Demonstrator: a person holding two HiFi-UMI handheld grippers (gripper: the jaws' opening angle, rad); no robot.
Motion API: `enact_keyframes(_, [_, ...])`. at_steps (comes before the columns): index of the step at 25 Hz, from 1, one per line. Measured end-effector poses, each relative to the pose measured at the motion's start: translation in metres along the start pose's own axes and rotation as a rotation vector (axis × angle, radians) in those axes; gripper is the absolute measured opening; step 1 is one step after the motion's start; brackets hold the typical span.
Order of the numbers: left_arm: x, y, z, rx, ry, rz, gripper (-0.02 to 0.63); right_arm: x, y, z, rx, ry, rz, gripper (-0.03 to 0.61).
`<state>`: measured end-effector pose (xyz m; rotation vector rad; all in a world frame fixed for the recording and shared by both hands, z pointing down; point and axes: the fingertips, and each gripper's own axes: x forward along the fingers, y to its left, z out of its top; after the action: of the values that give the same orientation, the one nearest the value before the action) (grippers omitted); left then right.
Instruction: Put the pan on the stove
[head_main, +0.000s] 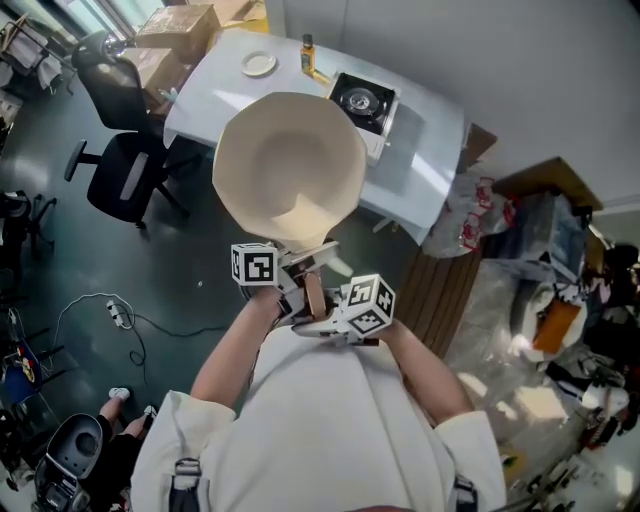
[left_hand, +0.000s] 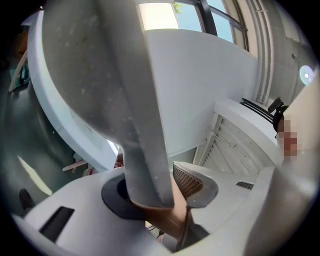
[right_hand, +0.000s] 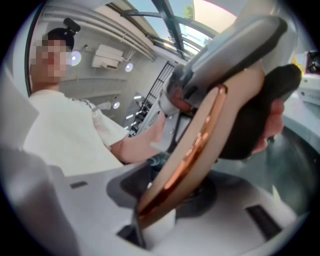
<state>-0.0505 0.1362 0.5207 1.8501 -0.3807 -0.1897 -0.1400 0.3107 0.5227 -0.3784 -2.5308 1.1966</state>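
Note:
A cream pan (head_main: 288, 165) hangs in the air in front of the person, tilted, its bowl facing up toward the head camera. Both grippers clamp its pale handle (head_main: 312, 285): my left gripper (head_main: 292, 283) nearer the bowl, my right gripper (head_main: 333, 312) at the handle's end. In the left gripper view the pan's grey underside (left_hand: 85, 70) fills the top and the handle (left_hand: 147, 150) runs down between my left gripper's (left_hand: 160, 202) jaws. In the right gripper view the copper-trimmed handle end (right_hand: 192, 150) sits in my right gripper (right_hand: 165, 197). The black stove (head_main: 362, 100) stands on the white table (head_main: 425, 150) beyond the pan.
A white plate (head_main: 259, 63) and a small bottle (head_main: 307, 52) stand at the table's far side. A black office chair (head_main: 125, 150) and cardboard boxes (head_main: 180, 30) are at the left. A wooden panel (head_main: 450, 290) and bagged clutter (head_main: 540, 250) lie to the right.

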Motion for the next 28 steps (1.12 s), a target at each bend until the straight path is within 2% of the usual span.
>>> enact_keyframes(6, [-0.003, 0.014, 0.035, 0.002, 0.050, -0.016, 0.186, 0.009, -0.028, 0.036, 0.005, -0.040, -0.025, 0.163])
enact_keyframes(9, [-0.004, 0.018, 0.050, 0.034, 0.072, -0.018, 0.186, 0.012, -0.039, 0.048, 0.003, -0.051, -0.043, 0.163])
enact_keyframes(12, [-0.005, 0.021, 0.058, 0.017, 0.086, -0.022, 0.186, 0.014, -0.047, 0.059, 0.004, -0.056, -0.058, 0.163])
enact_keyframes(15, [-0.002, 0.021, 0.068, 0.020, 0.089, -0.042, 0.186, 0.013, -0.053, 0.068, 0.008, -0.060, -0.065, 0.163])
enact_keyframes(19, [0.001, 0.030, 0.077, -0.019, 0.090, -0.021, 0.186, 0.009, -0.061, 0.077, 0.012, -0.058, -0.065, 0.163])
enact_keyframes(23, [0.005, 0.035, 0.088, -0.019, 0.079, -0.034, 0.186, 0.005, -0.070, 0.083, 0.015, -0.052, -0.050, 0.164])
enact_keyframes(28, [0.013, 0.043, 0.103, -0.019, 0.052, -0.008, 0.186, -0.007, -0.081, 0.090, 0.009, -0.027, -0.028, 0.164])
